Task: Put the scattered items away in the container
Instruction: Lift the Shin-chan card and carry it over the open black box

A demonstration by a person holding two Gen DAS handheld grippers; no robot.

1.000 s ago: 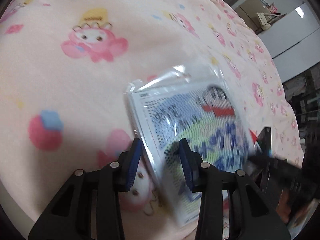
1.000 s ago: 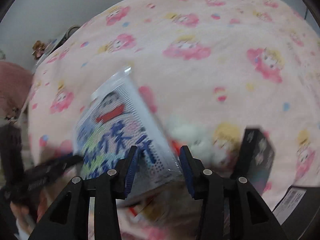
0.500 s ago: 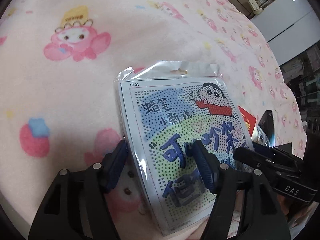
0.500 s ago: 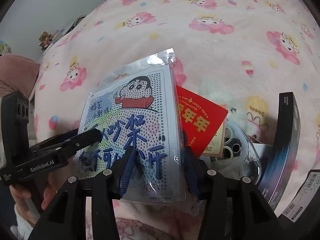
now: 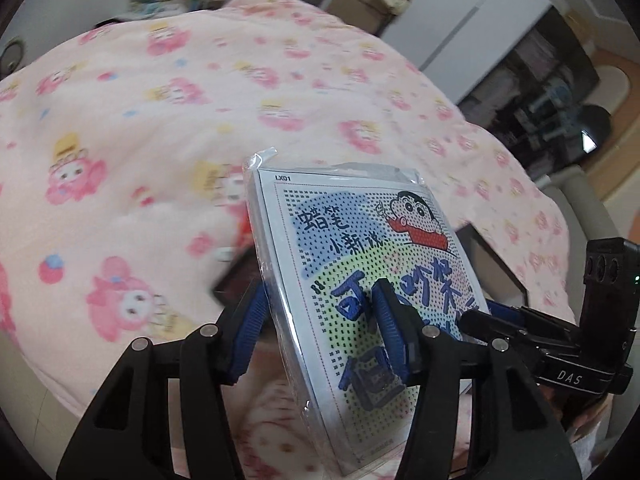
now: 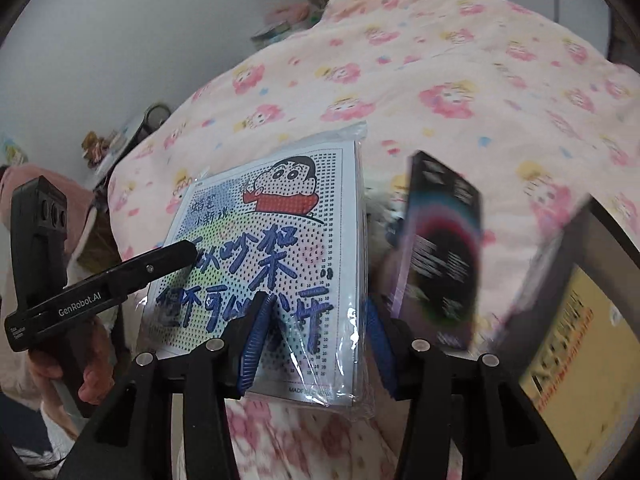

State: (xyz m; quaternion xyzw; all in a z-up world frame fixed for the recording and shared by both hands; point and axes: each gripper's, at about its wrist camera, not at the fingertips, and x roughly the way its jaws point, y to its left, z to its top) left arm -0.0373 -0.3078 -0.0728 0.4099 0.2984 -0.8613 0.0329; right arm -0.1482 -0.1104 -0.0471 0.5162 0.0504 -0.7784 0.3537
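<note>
while both claws are flanking the craft packet (image 5: pixel 360 280), it is standing upright, long axis pointing away. left gripper (image 5: pixel 320 320) and right gripper (image 6: pixel 316 340) are each pinching a lower edge, jaws part-open round it.

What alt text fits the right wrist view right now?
Both tongs, right and left, grip a plastic-wrapped cartoon bead-art pack held tilted above a pink cartoon-print blanket. A dark, blurred box sits just right of it.

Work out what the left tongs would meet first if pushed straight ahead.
The left tongs already straddle the cartoon bead-kit packet, so they would slide along it first; beyond lies the pink blanket, though depth is unclear.
</note>
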